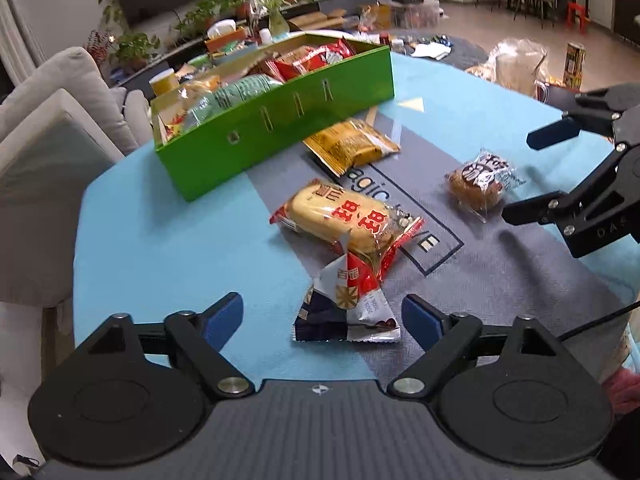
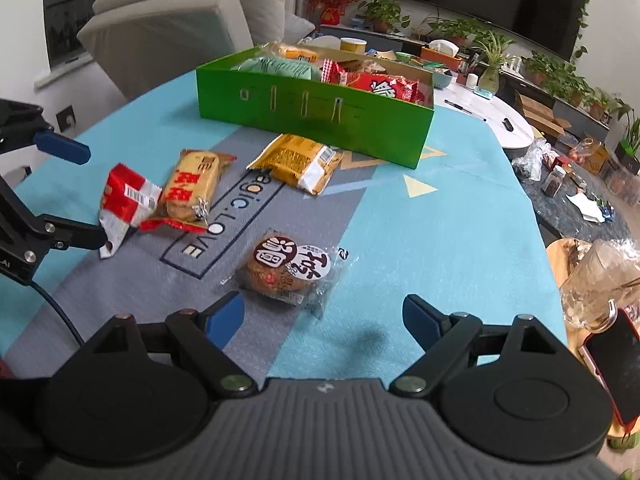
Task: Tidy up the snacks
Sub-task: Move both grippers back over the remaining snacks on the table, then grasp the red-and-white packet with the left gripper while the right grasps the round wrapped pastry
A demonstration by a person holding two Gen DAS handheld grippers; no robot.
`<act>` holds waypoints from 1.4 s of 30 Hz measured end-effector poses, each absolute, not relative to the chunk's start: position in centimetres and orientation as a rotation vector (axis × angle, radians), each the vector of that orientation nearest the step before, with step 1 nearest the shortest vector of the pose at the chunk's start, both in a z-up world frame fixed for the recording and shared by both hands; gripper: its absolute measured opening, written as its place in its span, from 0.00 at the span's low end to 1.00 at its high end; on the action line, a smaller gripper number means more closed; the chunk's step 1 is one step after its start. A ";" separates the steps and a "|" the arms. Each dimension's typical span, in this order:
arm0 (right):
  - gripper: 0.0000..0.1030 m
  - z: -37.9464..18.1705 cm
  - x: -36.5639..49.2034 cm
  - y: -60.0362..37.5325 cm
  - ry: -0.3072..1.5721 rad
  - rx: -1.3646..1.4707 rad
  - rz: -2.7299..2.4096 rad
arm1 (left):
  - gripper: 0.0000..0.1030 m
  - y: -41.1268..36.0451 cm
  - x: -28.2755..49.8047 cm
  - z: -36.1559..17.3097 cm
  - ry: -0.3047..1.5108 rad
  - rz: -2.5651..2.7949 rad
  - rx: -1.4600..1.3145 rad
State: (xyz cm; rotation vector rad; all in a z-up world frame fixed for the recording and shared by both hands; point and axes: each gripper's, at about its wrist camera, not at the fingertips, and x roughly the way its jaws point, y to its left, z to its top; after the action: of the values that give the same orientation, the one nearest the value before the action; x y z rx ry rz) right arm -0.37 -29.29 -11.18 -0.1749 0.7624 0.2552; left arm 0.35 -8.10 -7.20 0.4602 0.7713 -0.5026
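A green box (image 1: pixel 280 128) (image 2: pixel 320 120), part-filled with snack packs, stands at the far side of the table. Loose on the cloth lie a yellow pack (image 1: pixel 352 146) (image 2: pixel 298 162), a red-and-yellow rice cracker pack (image 1: pixel 346 218) (image 2: pixel 192 188), a small red, white and navy packet (image 1: pixel 348 304) (image 2: pixel 126 204) and a round brown cake in clear wrap (image 1: pixel 478 184) (image 2: pixel 286 272). My left gripper (image 1: pixel 322 320) (image 2: pixel 76 192) is open, with the small packet between its fingertips. My right gripper (image 2: pixel 324 318) (image 1: pixel 536 176) is open, just short of the round cake.
A light blue and grey cloth (image 2: pixel 440 220) covers the table. A grey sofa (image 1: pixel 48 128) stands left. A red phone (image 2: pixel 612 364) and a clear bag (image 2: pixel 596 280) lie at the right edge. A cluttered low table (image 2: pixel 580 184) and plants stand beyond.
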 end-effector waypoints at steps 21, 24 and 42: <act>0.87 -11.8 3.3 -28.2 0.770 -0.227 0.345 | 0.80 -8.3 3.4 -8.2 0.848 -0.490 0.419; 0.87 -11.8 3.7 -28.1 0.771 -0.213 0.354 | 0.70 -8.2 3.6 -8.2 0.856 -0.505 0.396; 0.83 -11.1 3.1 -27.1 0.779 -0.145 0.385 | 0.43 -8.5 2.5 -7.8 0.846 -0.547 0.436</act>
State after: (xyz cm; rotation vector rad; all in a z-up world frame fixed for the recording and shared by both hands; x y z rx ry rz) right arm 3.08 -27.15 -11.07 -0.1450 0.7795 0.3849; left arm 2.46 -8.54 -7.78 0.4358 0.8456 -0.5469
